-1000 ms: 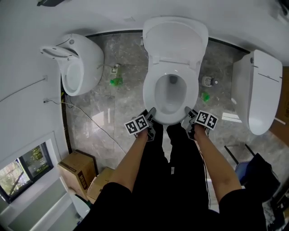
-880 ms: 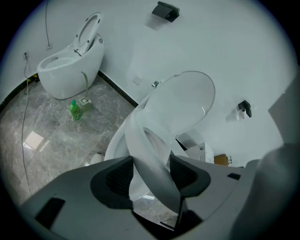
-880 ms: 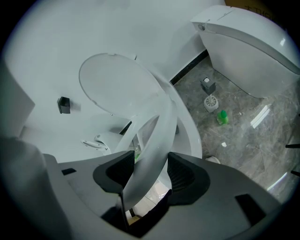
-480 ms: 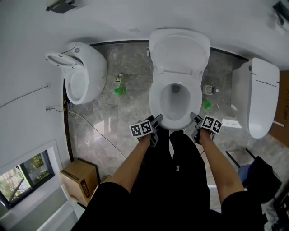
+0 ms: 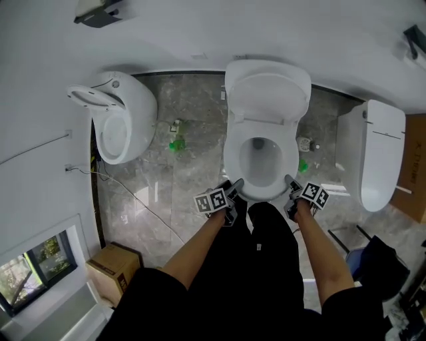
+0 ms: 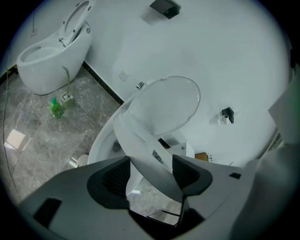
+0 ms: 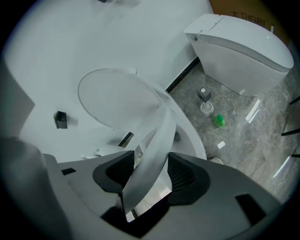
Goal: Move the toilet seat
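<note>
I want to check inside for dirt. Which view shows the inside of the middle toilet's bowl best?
The head view: it looks straight down into the bowl. Both gripper views show only a sliver of it beside the lifted seat.

**Operator:** Head view: what can't be read?

**Notes:** The jaws of your left gripper (image 5: 234, 186) and right gripper (image 5: 290, 183) are too small there to show pad contact at the near rim of the toilet seat (image 5: 233, 160). The left jaws have just been opening, with the seat between them. In both gripper views the seat's near end drops behind the gripper body. Your legs (image 5: 266, 266) hide the floor near the bowl (image 5: 261, 166).

**Operator:** Edges?

**Notes:** The dark wall fitting (image 5: 98, 14) runs off the top edge. The brown box (image 5: 416, 170), far right, is cut by the right edge. Print on the near-left cardboard box (image 5: 110, 272) is too small to read. The green item (image 5: 176, 144) left of the bowl can't be identified.
</note>
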A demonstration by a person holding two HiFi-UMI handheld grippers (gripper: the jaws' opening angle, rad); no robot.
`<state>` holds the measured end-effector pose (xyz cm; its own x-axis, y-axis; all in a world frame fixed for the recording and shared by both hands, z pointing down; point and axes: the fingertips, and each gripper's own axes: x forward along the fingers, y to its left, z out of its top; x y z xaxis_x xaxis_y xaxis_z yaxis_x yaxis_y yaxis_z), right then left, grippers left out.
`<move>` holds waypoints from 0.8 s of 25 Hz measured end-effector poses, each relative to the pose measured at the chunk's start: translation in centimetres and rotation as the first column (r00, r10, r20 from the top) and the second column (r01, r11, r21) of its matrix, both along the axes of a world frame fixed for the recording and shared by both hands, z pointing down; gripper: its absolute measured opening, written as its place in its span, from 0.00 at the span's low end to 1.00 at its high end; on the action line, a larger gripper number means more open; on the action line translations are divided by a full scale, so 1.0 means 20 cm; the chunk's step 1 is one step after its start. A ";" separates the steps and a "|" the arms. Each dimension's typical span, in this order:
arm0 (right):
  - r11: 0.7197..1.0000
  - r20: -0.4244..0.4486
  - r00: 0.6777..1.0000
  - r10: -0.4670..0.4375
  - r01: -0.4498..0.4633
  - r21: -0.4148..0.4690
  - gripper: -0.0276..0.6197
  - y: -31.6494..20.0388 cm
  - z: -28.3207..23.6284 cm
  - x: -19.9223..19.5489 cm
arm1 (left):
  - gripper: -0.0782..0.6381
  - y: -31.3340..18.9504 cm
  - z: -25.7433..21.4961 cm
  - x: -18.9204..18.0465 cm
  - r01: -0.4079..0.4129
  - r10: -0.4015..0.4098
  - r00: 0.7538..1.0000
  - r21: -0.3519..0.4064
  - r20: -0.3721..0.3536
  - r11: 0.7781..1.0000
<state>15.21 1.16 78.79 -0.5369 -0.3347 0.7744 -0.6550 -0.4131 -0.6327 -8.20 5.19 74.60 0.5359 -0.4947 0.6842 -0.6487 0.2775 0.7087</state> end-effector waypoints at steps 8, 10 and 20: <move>0.987 -0.051 0.986 0.161 -0.160 0.027 0.41 -0.10 -0.08 0.01 | 0.51 -0.12 -0.10 -0.02 0.050 -0.047 0.997 0.039 -0.060 0.998; 0.984 -0.055 0.983 0.175 -0.173 0.032 0.41 -0.13 -0.10 0.02 | 0.52 -0.14 -0.12 -0.01 0.051 -0.048 0.996 0.043 -0.075 0.998; 0.965 -0.074 0.963 0.260 -0.256 0.064 0.41 -0.22 -0.18 0.00 | 0.52 -0.24 -0.21 -0.04 0.053 -0.045 0.989 0.047 -0.142 0.998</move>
<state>15.20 -3.27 75.19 -0.3634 -0.4955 0.7889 -0.5804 -0.5420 -0.6078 -9.08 0.45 70.36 0.5996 -0.5545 0.5771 -0.5277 0.2682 0.8060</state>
